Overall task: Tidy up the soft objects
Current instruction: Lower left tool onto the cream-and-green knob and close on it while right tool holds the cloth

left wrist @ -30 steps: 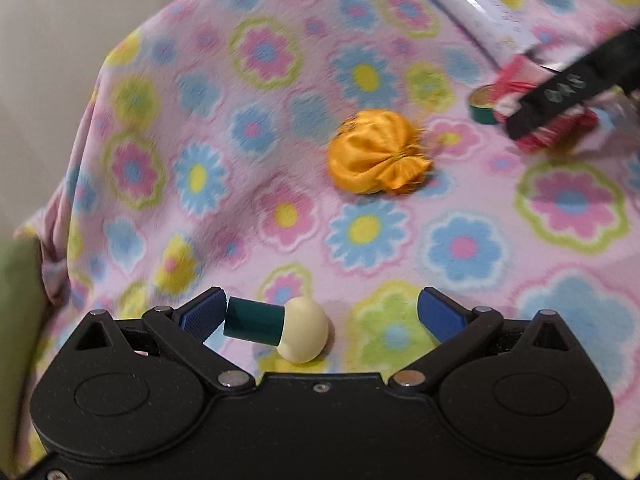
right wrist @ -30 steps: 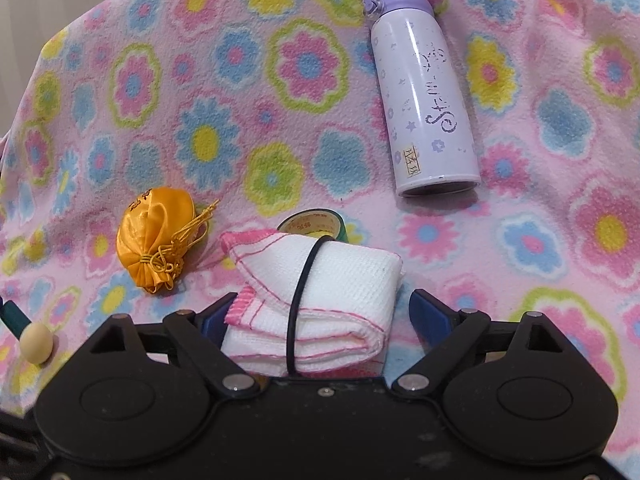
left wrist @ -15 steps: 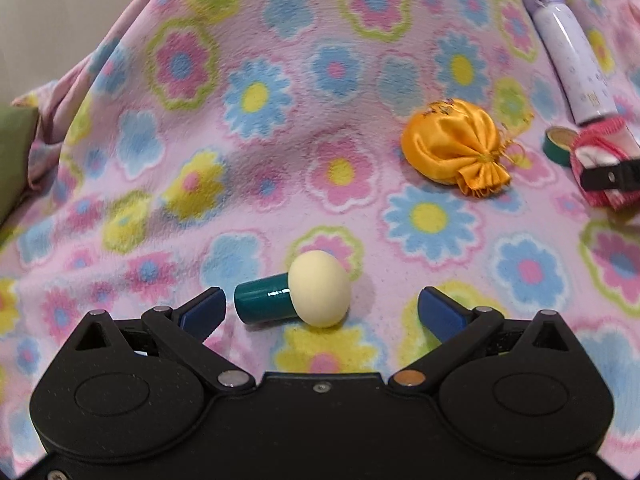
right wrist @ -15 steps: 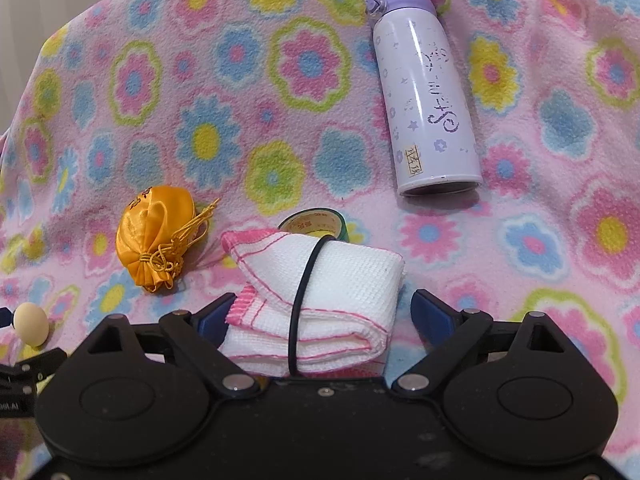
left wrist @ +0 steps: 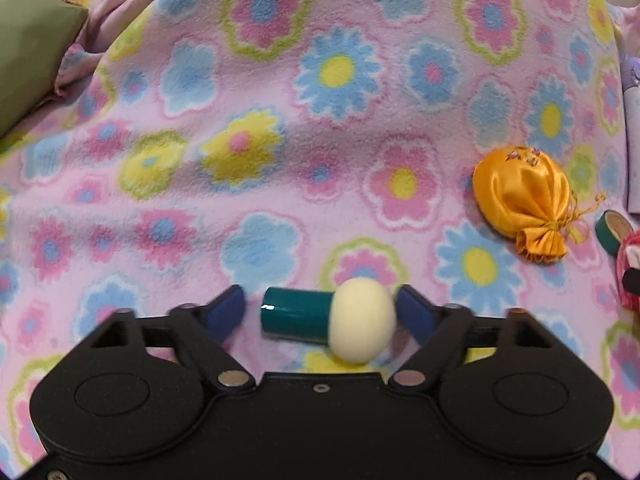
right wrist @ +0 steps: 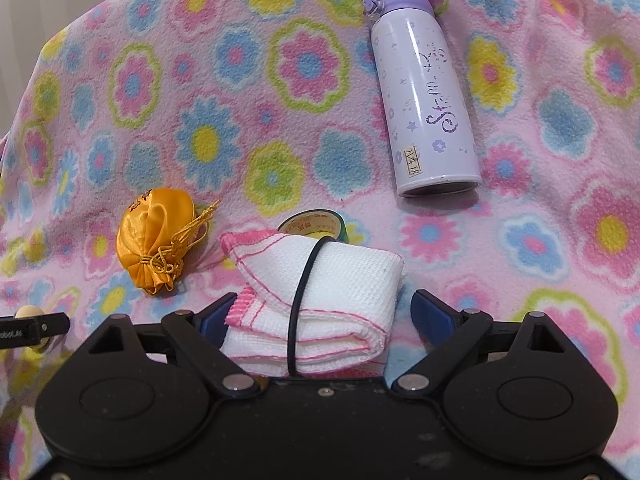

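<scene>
The left hand-held gripper (left wrist: 320, 312), jaws just closing, brackets the mushroom toy (left wrist: 328, 322) on the blanket (left wrist: 280, 120).

Your left wrist view looks forward and down along its fingers, close over the floral blanket (left wrist: 280, 128). Your right wrist view faces likewise, further right. Both views share the orange pouch (left wrist: 520, 204) (right wrist: 156, 236) and the green tape roll (left wrist: 606, 232) (right wrist: 316, 222) between them.

On the blanket (right wrist: 560, 240), the pouch (right wrist: 154, 240) lies left of the towel (right wrist: 332, 304), the bottle (right wrist: 424, 92) behind.
</scene>
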The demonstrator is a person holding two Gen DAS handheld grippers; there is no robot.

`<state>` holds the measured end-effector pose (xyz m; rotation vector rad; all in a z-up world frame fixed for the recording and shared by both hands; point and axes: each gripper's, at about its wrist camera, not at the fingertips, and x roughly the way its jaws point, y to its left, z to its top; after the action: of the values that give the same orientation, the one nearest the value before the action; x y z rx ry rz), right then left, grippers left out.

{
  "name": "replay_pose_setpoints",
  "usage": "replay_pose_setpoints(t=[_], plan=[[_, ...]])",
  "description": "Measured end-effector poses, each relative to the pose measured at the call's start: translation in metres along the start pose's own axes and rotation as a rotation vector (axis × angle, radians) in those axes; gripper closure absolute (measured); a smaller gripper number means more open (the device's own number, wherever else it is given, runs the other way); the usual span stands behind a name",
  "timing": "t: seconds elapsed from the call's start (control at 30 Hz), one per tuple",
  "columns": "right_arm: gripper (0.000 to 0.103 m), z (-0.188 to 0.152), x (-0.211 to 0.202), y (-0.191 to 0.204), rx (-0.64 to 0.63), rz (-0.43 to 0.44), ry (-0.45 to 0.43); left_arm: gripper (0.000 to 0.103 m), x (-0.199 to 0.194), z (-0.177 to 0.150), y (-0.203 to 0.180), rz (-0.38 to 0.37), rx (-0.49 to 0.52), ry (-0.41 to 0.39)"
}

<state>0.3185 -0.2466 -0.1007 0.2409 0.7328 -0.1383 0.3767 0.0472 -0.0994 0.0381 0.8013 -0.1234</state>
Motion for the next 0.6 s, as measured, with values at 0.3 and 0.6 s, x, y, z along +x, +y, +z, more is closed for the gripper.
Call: replay_pose_setpoints(t=[0.3, 0.6], plan=[[0.017, -0.002, -0.005, -0.005, 0.035, 0.005, -0.021, 0.047, -0.039, -0.005, -0.003, -0.071, -0.095, -0.03], [0.028, -0.001, -0.009, -0.005, 0.043, 0.011, -0.009, 0.047, -0.128, -0.026, -0.03, -0.046, -0.06, -0.084]])
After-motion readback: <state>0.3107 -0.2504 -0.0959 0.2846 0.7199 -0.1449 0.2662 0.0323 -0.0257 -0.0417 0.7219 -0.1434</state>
